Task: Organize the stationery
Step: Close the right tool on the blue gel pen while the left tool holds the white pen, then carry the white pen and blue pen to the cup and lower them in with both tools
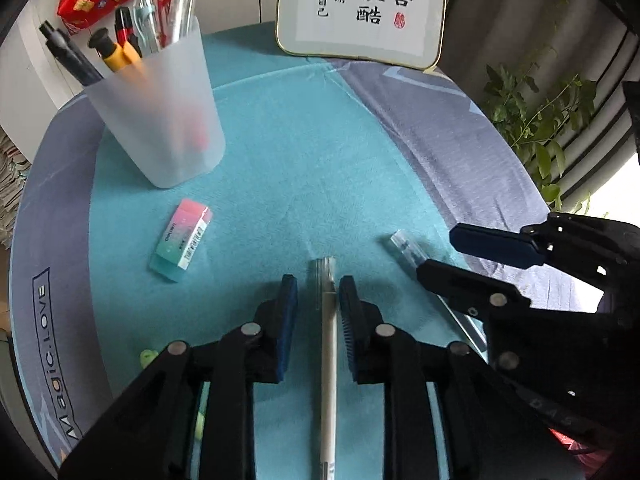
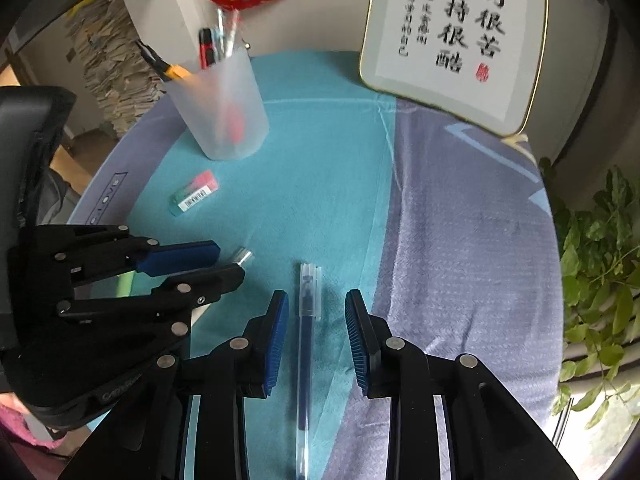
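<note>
Left gripper [image 1: 318, 294]: jaws parted, straddling the white pen with a gap on each side; neither pad clearly presses it.
White pen [image 1: 329, 344]: lies flat on the teal cloth, clear cap pointing to 12 o'clock, barrel running back to 6 o'clock between the left fingers.
Right gripper [image 2: 317, 304]: jaws wide apart over the blue pen, touching nothing.
Blue pen [image 2: 306, 340]: clear-barrelled, flat on the cloth between the right fingers, cap end at 12 o'clock, beside the teal-to-lavender border.
Eraser [image 1: 182, 240]: pink-and-teal block in a paper sleeve, at 10 o'clock from the left gripper, apart from both pens.
Pen cup [image 1: 160, 112]: frosted, upright, at 11 o'clock, beyond the eraser, holding several pens and markers.
Tablecloth [image 1: 300, 152]: teal centre, lavender edges.
Calligraphy frame [image 1: 362, 8]: stands at the table's far edge, 12 o'clock.
Plant [image 2: 600, 280]: green leaves at 3 o'clock, off the table.
</note>
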